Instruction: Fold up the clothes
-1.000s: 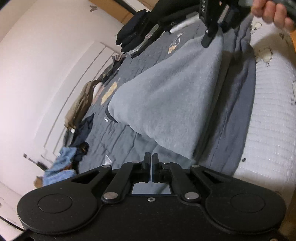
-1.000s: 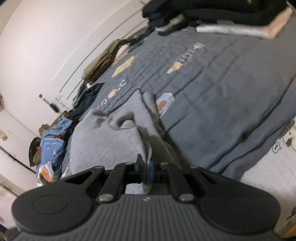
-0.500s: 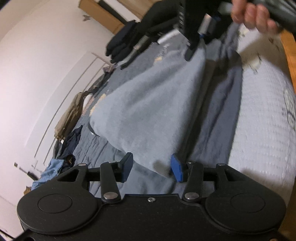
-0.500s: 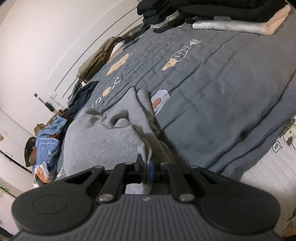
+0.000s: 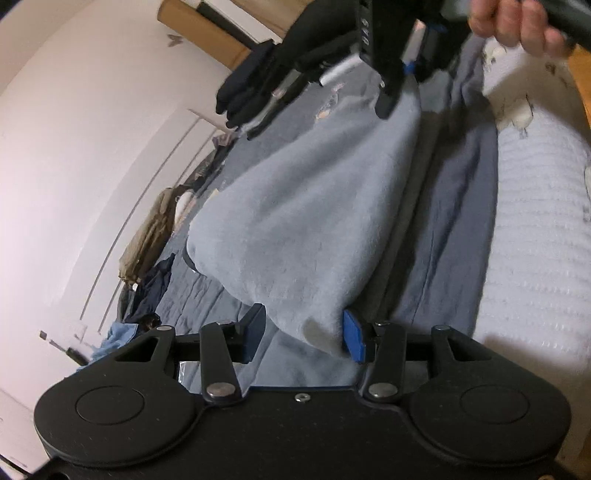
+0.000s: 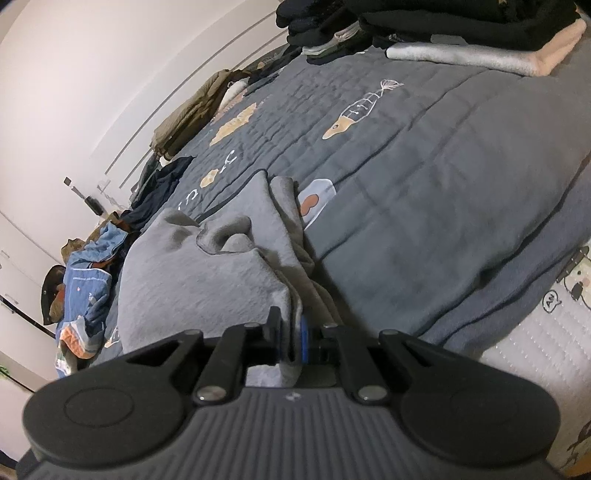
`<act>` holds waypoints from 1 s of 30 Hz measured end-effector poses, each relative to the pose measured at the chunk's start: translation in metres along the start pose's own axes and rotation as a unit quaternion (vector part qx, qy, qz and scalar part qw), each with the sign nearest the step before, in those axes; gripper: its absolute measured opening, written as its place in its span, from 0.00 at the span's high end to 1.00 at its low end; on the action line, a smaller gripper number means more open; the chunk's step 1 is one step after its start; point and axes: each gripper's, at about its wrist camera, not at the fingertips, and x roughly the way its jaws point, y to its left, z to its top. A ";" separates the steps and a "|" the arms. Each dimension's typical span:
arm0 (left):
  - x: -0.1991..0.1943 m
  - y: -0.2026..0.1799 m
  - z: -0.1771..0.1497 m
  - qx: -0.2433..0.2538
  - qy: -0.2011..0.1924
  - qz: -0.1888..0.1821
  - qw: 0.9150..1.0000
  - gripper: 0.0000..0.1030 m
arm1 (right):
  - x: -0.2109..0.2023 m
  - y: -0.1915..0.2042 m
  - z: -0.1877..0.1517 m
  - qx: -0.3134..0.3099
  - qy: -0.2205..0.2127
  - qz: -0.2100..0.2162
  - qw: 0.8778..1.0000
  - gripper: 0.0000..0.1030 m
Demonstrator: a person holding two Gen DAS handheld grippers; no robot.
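A grey fleece garment [image 5: 314,221] lies stretched over the bed's dark grey quilt [image 6: 424,166]. In the left wrist view my left gripper [image 5: 303,336] stands open, and the garment's near corner hangs loose between its fingers, close to the blue pad [image 5: 352,339]. My right gripper [image 5: 388,88] appears at the top of that view, held by a hand [image 5: 517,22] and pinching the garment's far end. In the right wrist view the right gripper [image 6: 290,332] is shut on a bunched edge of the grey garment [image 6: 207,273].
Folded dark clothes on a pale folded piece [image 6: 480,40] are stacked at the quilt's far end. A heap of blue and dark clothes [image 6: 85,288] lies by the wall, with an olive jacket [image 6: 192,114] beyond. White mattress pad [image 5: 535,240] borders the quilt.
My left gripper was shut on the garment's near corner a second ago; it has opened and let the corner go. The right gripper keeps its hold and has barely shifted.
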 end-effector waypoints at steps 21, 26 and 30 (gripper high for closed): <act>0.010 -0.015 -0.004 0.050 0.011 0.008 0.999 0.55 | -0.002 -0.006 0.003 0.012 0.013 0.002 1.000 0.91; 0.009 -0.010 -0.007 0.028 0.023 -0.016 0.999 0.55 | -0.003 -0.009 0.006 0.019 0.017 0.005 1.000 0.91; 0.004 0.035 -0.011 -0.134 0.034 -0.069 0.988 0.50 | -0.009 -0.012 0.010 0.021 0.017 0.007 1.000 0.90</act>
